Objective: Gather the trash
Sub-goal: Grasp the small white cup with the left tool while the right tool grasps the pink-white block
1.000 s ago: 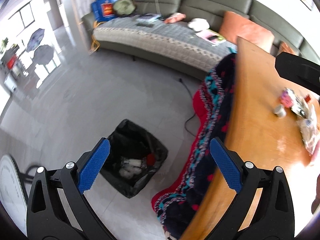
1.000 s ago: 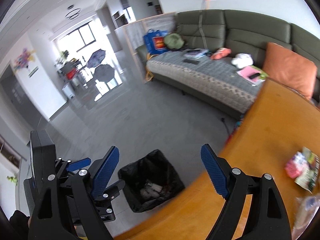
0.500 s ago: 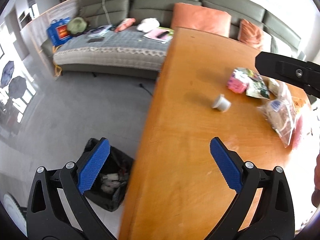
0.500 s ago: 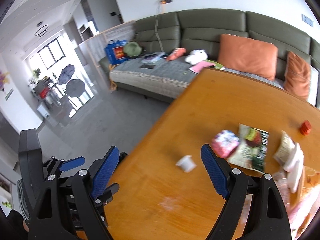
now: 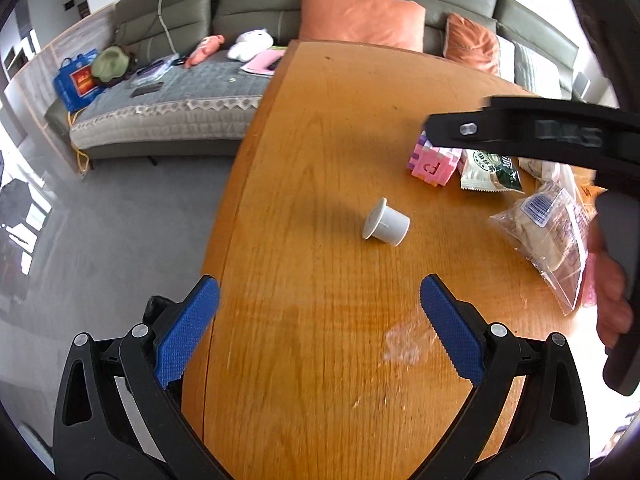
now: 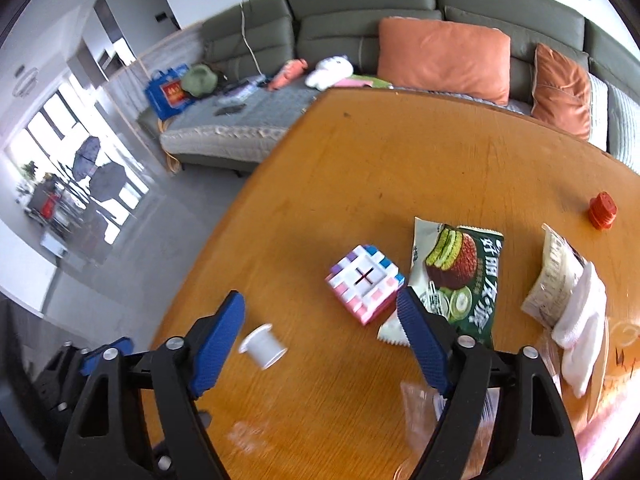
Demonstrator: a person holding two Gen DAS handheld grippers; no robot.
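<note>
Nearby, a small white plastic cup lay tipped on its side on the wooden worktop, round, flanged and smooth, at twelve o'clock from the left gripper, whose ridged blue pads stood wide apart and empty. Seen from the right gripper, likewise spread and holding nothing, the cup sat at nine o'clock, just inside its left pad. At one o'clock lay a glossy green snack wrapper beside a pastel block toy. Being round and light, the cup would likely roll off the near edge if a pad nudged it; the toy could be mistaken for trash.
</note>
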